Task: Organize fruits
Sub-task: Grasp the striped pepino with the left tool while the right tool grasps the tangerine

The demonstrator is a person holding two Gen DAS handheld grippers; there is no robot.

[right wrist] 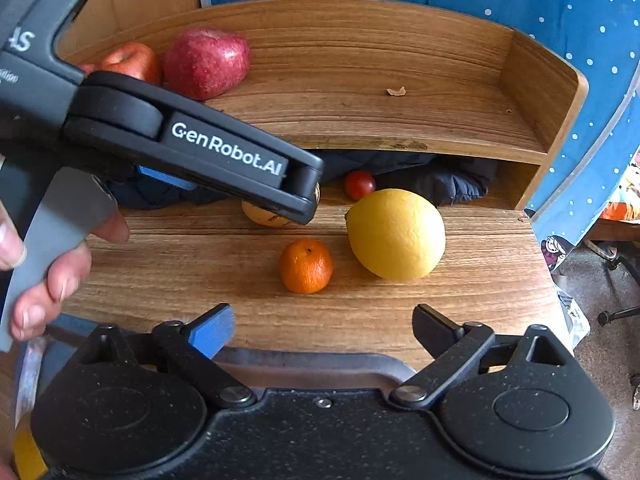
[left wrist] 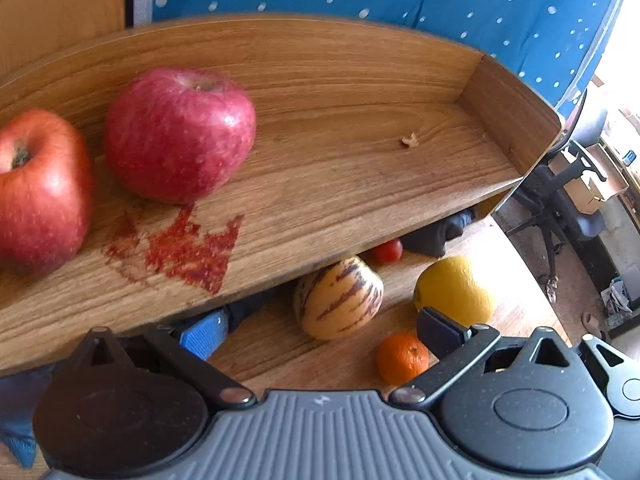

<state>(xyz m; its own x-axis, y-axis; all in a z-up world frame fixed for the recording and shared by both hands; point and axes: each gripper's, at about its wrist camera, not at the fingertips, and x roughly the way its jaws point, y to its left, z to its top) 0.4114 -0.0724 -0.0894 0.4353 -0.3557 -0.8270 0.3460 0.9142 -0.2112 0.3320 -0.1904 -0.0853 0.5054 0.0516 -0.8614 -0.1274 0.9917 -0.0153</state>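
Note:
Two red apples (left wrist: pixel 180 132) (left wrist: pixel 40 188) stand on the top of a wooden shelf (left wrist: pixel 360 168), at its left. Under and in front of the shelf, on the wooden table (right wrist: pixel 400 320), lie a striped yellow melon (left wrist: pixel 340 300), a big yellow citrus (right wrist: pixel 396 234), a mandarin (right wrist: pixel 306 266) and a small tomato (right wrist: pixel 360 185). My left gripper (left wrist: pixel 322 334) is open and empty, just above the melon and below the shelf's front edge. Its black arm (right wrist: pixel 224 152) hides most of the melon in the right wrist view. My right gripper (right wrist: pixel 324 328) is open and empty, near the mandarin.
A dark cloth (right wrist: pixel 440 180) is stuffed under the shelf. A crumb (left wrist: pixel 410 141) and a red stain (left wrist: pixel 184 248) mark the shelf top. A blue dotted fabric (left wrist: pixel 480 8) hangs behind. The table ends at the right, beyond it an office chair (left wrist: pixel 568 200). A hand (right wrist: pixel 60 272) holds the left gripper.

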